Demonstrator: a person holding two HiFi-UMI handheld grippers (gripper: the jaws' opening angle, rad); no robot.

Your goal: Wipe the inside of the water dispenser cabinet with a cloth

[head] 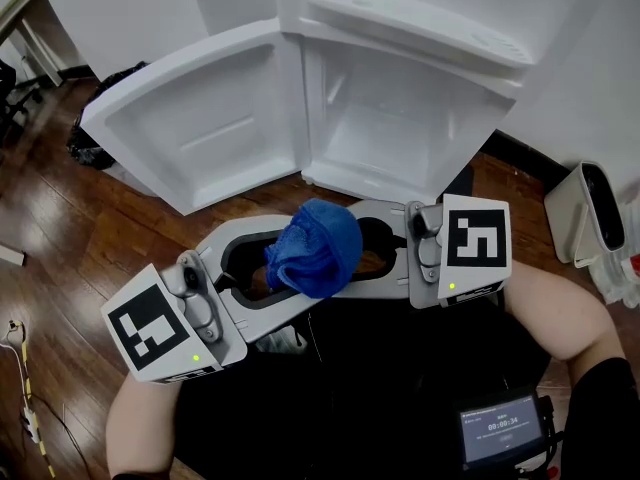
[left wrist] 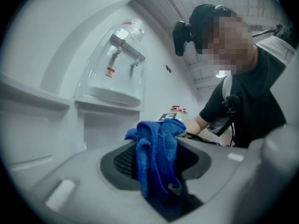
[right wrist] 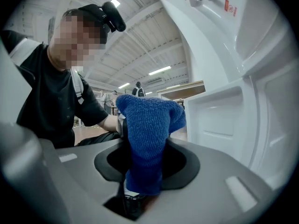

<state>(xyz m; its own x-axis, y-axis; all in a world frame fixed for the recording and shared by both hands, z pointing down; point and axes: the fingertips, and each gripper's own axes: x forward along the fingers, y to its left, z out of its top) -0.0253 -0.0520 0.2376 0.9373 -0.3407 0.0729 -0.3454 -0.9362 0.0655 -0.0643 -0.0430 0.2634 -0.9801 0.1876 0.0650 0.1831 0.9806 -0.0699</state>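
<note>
Two grippers are facing tip to tip low in the middle of the head view. The left gripper is lying at the lower left and the right gripper at the right. Both are sharing the blue cloth, which is sitting bunched between them. In the upper half of the frame the cabinet is standing open, with its door lying out to the left. The cloth is hanging in front of the cabinet, apart from it.

In the left gripper view the jaws are sitting narrow, pinching a thin fold of cloth at lower centre while the rest is bulging upward. The taps are showing at upper left.

In the right gripper view the jaws are standing wider, clamping a thick wad at centre. White cabinet panels are filling the right side.

By the look of it, the cloth is being regripped or passed across, and no wiping is under way. One gripper should be taking a firm bite that leaves a broad pad of cloth beyond its tips. The other should be letting go only once that hold is sure. Otherwise the cloth is likely to drop, or hard jaw tips will be scraping the cabinet walls.
</note>
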